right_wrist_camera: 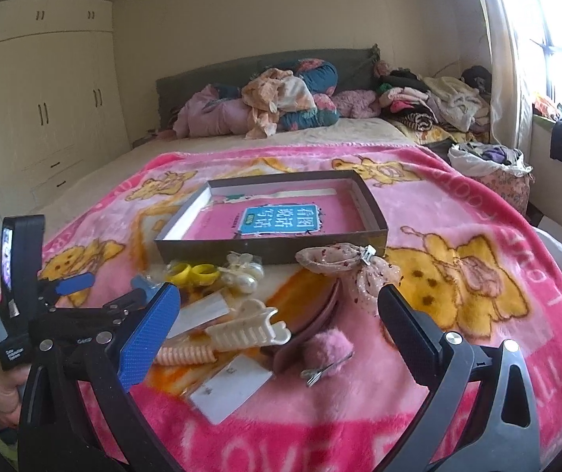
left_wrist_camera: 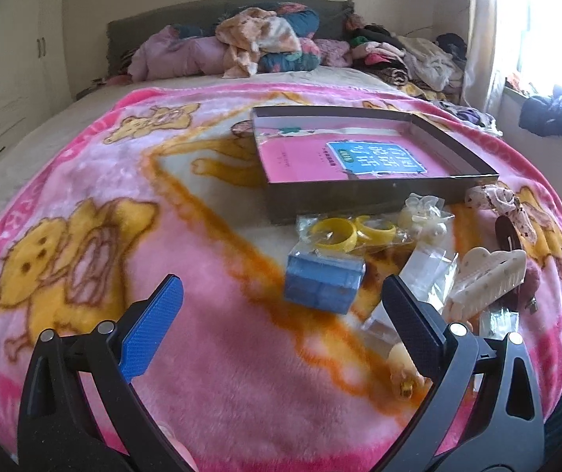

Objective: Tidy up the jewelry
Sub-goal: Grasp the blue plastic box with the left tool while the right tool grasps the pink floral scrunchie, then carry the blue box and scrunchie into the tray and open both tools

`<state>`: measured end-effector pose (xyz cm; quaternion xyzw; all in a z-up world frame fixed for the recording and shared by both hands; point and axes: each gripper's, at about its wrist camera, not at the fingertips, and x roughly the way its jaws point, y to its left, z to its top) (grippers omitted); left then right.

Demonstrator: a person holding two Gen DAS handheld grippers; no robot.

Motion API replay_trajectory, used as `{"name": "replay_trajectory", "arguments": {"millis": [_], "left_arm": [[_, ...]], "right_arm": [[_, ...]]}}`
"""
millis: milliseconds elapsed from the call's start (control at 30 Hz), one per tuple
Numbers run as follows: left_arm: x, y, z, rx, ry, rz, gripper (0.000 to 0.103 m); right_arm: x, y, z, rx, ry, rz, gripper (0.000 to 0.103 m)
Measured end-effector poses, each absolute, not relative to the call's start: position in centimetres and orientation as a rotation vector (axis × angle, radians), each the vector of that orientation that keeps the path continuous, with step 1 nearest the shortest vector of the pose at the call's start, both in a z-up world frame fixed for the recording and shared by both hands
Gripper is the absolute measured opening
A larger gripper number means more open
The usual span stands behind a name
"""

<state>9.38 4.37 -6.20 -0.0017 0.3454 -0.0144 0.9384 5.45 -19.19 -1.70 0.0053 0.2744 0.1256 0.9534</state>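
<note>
Start of sorting, by judgement: left gripper (left_wrist_camera: 281, 310) and right gripper (right_wrist_camera: 279, 310) both spread wide, empty. Jewelry heaped on blanket (right_wrist_camera: 458, 212) before empty box (right_wrist_camera: 375, 212). Next: closing on blue case (left_wrist_camera: 322, 281).

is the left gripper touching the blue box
Apart. The left wrist view shows the left gripper open, with pink blanket visible between both fingers and the blue box.

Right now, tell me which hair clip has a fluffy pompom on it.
The pink pompom clip, lying nearest the open right gripper. The cream claw clip is toothed plastic; the floral bow clip is fabric.
</note>
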Motion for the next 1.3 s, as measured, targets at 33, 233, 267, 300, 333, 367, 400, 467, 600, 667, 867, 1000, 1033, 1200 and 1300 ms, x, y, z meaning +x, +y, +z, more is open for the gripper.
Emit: {"name": "replay_trajectory", "arguments": {"millis": [33,233,267,300,333,367,400,467,600,667,867,1000,1033,1200,1300], "left_arm": [[9.7,4.3,-6.2,-0.006,0.708,-0.034,0.093],[11.2,3.7,-6.6,-0.006,0.712,-0.058,0.093],[11.4,3.6,-6.6,-0.002,0.714,-0.064,0.093],[11.7,3.4,-6.8,0.004,0.720,-0.069,0.092],[11.8,3.3,-6.8,0.002,0.726,-0.076,0.092],[12.0,3.3,-6.9,-0.003,0.736,-0.087,0.092],[12.2,3.2,-7.1,-0.009,0.743,-0.098,0.089],[12.4,3.1,-7.3,-0.015,0.754,-0.122,0.080],[12.6,2.8,-7.8,-0.019,0.778,-0.158,0.058],[12.7,2.8,-8.0,-0.018,0.785,-0.170,0.046],[12.8,2.6,-8.1,-0.005,0.789,-0.188,0.037],[12.6,2.8,-7.7,-0.010,0.782,-0.204,0.036],[12.5,2.7,-7.5,-0.010,0.780,-0.207,0.036],[12.2,2.3,-6.2,-0.007,0.753,-0.226,0.036],[12.3,1.7,-5.2,-0.003,0.732,-0.235,0.036]], "right_arm": [[6.1,-19.4,-1.8,0.011,0.567,0.249,0.098],[9.3,-20.4,-2.7,0.018,0.616,0.213,0.098],[9.9,-20.6,-3.0,0.019,0.626,0.206,0.098],[10.6,-20.7,-3.2,0.020,0.641,0.195,0.098],[11.2,-20.9,-3.5,0.021,0.655,0.185,0.098],[11.8,-21.1,-3.7,0.023,0.667,0.177,0.098],[12.4,-21.3,-4.0,0.027,0.680,0.168,0.098],[13.5,-21.6,-4.6,0.037,0.708,0.157,0.098],[15.1,-22.5,-5.8,0.094,0.764,0.150,0.098],[15.7,-23.0,-6.2,0.123,0.779,0.142,0.097],[16.7,-23.4,-6.4,0.151,0.796,0.133,0.070],[16.8,-23.5,-6.6,0.161,0.801,0.139,0.036],[16.7,-23.6,-6.5,0.165,0.798,0.138,0.030],[15.3,-24.3,-5.7,0.169,0.760,0.139,0.017],[14.3,-24.7,-5.0,0.169,0.732,0.138,0.017]]}}
